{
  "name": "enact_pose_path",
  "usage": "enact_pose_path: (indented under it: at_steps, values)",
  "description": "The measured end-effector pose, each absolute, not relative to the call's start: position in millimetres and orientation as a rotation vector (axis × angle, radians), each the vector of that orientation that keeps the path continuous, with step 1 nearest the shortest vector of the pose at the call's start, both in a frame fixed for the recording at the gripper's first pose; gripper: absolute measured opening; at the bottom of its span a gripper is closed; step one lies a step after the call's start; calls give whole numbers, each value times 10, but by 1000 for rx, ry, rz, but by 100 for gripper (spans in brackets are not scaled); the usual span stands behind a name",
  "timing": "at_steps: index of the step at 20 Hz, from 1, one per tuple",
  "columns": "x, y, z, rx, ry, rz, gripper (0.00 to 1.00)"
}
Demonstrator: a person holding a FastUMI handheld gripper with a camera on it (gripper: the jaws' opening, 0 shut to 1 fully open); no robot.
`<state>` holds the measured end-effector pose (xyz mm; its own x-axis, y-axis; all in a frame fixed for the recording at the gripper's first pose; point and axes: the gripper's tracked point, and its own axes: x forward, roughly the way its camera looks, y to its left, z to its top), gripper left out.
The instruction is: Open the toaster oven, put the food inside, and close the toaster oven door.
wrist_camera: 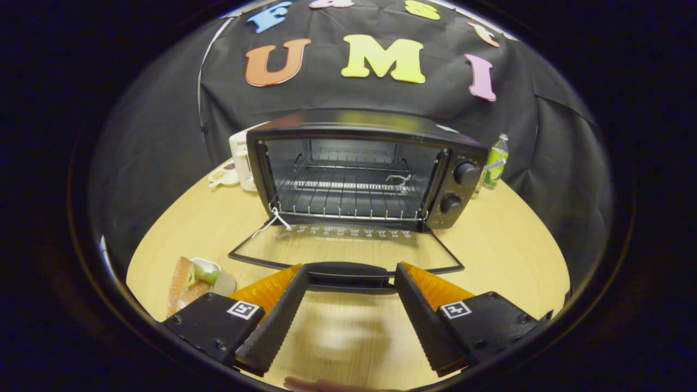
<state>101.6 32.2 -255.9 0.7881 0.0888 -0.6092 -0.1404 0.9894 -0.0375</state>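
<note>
This is a staged recording booth rather than a real kitchen: black cloth (163, 136) hangs as a wall behind and around a round, pale wooden worktop (506, 239). Household props stand on it as on a set: a black toaster oven (365, 169) at the centre of the frame, a white appliance (239, 155) to its left, and a green bottle (496, 162) at the right.

White appliance (242, 158) behind the toaster oven (365, 169) at centre left, partly hidden brand lettering, too small to read
</note>
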Motion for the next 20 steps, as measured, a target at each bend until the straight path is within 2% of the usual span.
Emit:
enact_pose_path:
  at_steps: [3, 9, 13, 18, 20]
  values:
    - [1041, 324, -2698, -37, 726, 129, 100]
    - [1059, 290, -2611, -3, 711, 158, 100]
    - [870, 574, -2459, 129, 747, 304, 99]
    - [414, 1000, -2368, 385, 1004, 504, 96]
    - [322, 1125, -2291, 427, 1048, 559, 94]
